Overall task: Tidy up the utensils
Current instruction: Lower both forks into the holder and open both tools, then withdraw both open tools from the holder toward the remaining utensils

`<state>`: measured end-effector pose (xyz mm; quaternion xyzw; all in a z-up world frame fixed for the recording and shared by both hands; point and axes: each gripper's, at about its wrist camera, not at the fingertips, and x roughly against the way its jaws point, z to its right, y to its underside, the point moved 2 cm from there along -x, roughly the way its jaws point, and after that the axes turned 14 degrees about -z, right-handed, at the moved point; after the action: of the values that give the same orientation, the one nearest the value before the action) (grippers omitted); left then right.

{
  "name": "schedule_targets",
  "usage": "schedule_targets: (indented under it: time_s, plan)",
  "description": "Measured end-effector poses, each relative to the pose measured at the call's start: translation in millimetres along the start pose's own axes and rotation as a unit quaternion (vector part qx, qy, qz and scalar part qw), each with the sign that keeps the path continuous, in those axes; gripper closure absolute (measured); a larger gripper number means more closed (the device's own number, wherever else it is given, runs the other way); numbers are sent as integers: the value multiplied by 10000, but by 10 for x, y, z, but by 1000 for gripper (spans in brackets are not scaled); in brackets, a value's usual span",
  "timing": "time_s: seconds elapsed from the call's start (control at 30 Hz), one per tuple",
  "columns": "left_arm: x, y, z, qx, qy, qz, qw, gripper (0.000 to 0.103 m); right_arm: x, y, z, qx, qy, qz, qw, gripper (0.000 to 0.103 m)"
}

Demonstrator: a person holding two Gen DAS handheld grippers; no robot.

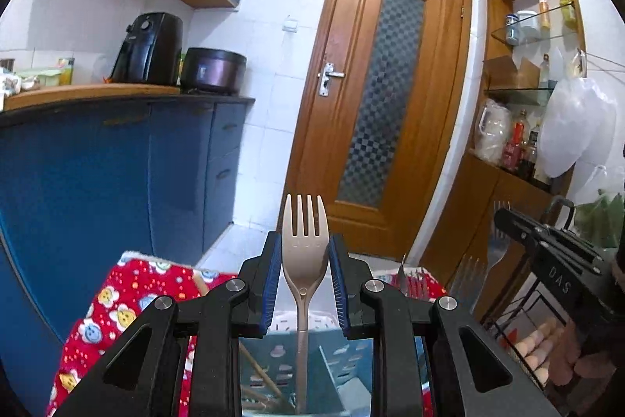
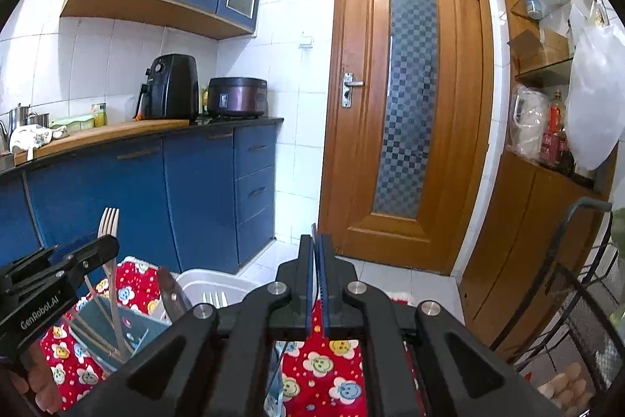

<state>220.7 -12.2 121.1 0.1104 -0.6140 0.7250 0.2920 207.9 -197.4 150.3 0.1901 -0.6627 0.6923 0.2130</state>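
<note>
The teal utensil holder (image 1: 304, 370) sits below the left gripper (image 1: 305, 284), which grips an upright fork (image 1: 304, 253) by its head; lower it straight in. Right gripper (image 2: 317, 284) pinches a thin fork (image 2: 313, 233) between its clenched fingers

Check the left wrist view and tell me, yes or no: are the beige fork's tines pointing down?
No. The beige plastic fork stands upright between the left tongs, tines up and handle running down toward the teal utensil holder.
</note>
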Motion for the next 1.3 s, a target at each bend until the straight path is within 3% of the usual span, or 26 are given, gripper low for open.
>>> schedule_targets:
  time_s: [0.3,0.47,0.73,1.3]
  plan:
    - [-31,119,35,-134,1,-239,9996,77,-103,206,14,-288,-497,-425,9974,96]
    - [26,135,72,-170,-19,-264,9995,65,-42,225,50,-497,-862,-364,9944,73]
    - [218,98,49,-7,54,-284,9996,64,197,232,60,-626,-1261,-220,9898,64]
    - [773,342,134,-229,-23,-555,9982,63,599,619,94,-960,-1463,-576,9829,61]
